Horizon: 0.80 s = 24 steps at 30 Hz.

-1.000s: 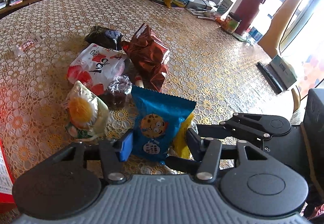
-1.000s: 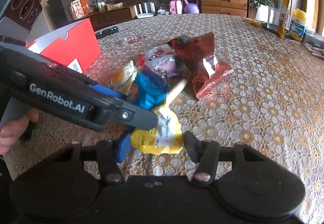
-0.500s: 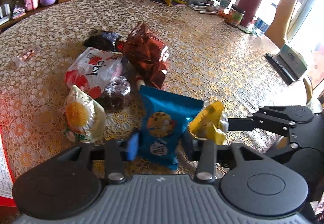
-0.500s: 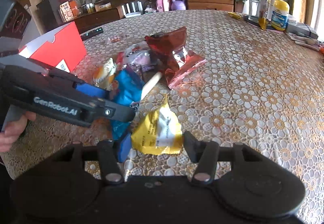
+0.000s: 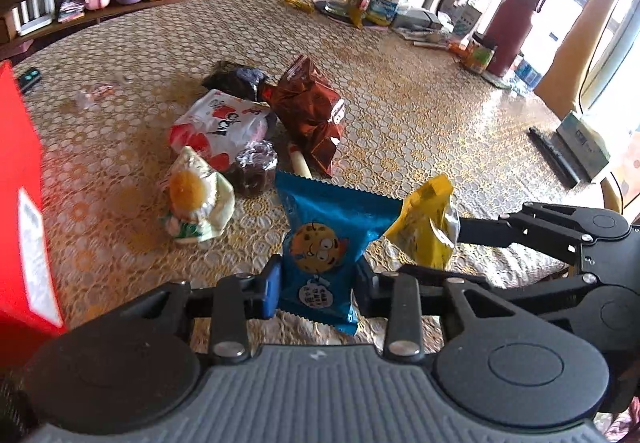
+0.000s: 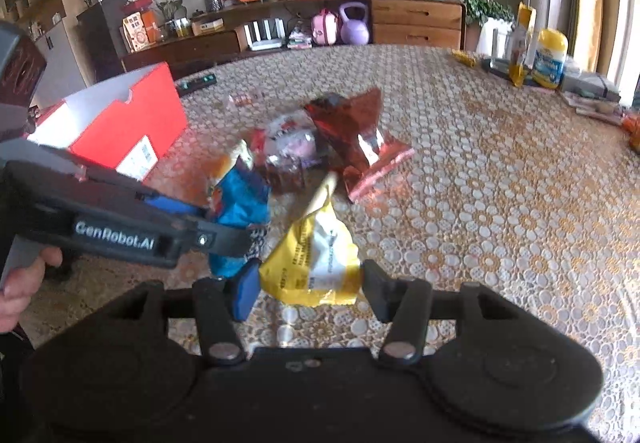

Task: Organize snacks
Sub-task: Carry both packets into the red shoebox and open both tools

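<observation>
Left gripper (image 5: 318, 285), on my left wrist feed, clamps the blue cookie packet (image 5: 324, 243) upright above the table (image 5: 440, 115), while the right wrist feed shows my right gripper (image 6: 308, 289) pinching the yellow packet (image 6: 314, 263) beside it.

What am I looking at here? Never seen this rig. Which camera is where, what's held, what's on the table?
No robot arm: a person holds two hand-held grippers, each with a fisheye camera looking along its jaws. The dark plastic at the bottom of each picture is the gripper itself.

Left-wrist view: the left gripper is shut on a blue cookie packet. Right-wrist view: the right gripper is shut on a yellow packet. Each gripper shows in the other's picture.

On the lace-covered table lie more snacks: a brown foil bag, a red-and-white bag, an egg-print packet. An open red box stands on the left.
</observation>
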{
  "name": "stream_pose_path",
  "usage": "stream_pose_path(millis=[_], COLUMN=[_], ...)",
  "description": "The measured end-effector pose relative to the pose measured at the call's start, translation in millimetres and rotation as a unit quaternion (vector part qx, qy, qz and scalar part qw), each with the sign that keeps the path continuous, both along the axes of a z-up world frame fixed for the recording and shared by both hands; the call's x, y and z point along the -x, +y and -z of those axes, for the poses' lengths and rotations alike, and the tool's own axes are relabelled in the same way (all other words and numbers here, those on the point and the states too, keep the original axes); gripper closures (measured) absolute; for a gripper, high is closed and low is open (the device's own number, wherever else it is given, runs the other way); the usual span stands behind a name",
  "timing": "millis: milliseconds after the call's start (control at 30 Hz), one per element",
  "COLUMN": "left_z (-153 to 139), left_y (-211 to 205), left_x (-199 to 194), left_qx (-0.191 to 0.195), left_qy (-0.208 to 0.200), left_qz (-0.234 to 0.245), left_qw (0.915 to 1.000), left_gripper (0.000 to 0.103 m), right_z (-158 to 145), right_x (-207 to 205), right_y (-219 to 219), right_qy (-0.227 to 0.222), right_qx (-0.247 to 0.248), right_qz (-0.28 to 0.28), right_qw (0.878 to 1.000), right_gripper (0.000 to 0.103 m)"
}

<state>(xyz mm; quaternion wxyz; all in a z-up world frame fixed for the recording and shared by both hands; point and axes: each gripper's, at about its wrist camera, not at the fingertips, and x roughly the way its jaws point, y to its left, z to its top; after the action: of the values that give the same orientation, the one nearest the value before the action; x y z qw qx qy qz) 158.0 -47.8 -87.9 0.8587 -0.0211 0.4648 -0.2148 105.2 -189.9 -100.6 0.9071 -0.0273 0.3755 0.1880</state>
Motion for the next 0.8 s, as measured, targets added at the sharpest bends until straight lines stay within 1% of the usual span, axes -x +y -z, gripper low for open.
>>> stream_pose_path(millis=[367,633,800], left_z=[-47.8,-83.8,-102.6], left_y=[34.3,68.2,93.7], left_x=[39.8,58.2,62.5], left_qx=[-0.010,-0.016,-0.019], left_qy=[-0.025,-0.048,-0.063], left_qz=[-0.057,-0.106,-0.131], left_qw=[0.9980,0.9931,0.9892], left_gripper=[0.068,0.068,0.068], right_z=[-47.1,-76.2,-90.2], right_x=[19.7,30.2,27.9], right_y=[31.8,65.8,94.7], right_qy=[-0.039,-0.069,-0.088], right_qx=[-0.007,-0.012,-0.009], right_qz=[-0.020,-0.050,-0.074], right_qw=[0.999,0.996,0.993], right_gripper=[0.050,0.050,0.050])
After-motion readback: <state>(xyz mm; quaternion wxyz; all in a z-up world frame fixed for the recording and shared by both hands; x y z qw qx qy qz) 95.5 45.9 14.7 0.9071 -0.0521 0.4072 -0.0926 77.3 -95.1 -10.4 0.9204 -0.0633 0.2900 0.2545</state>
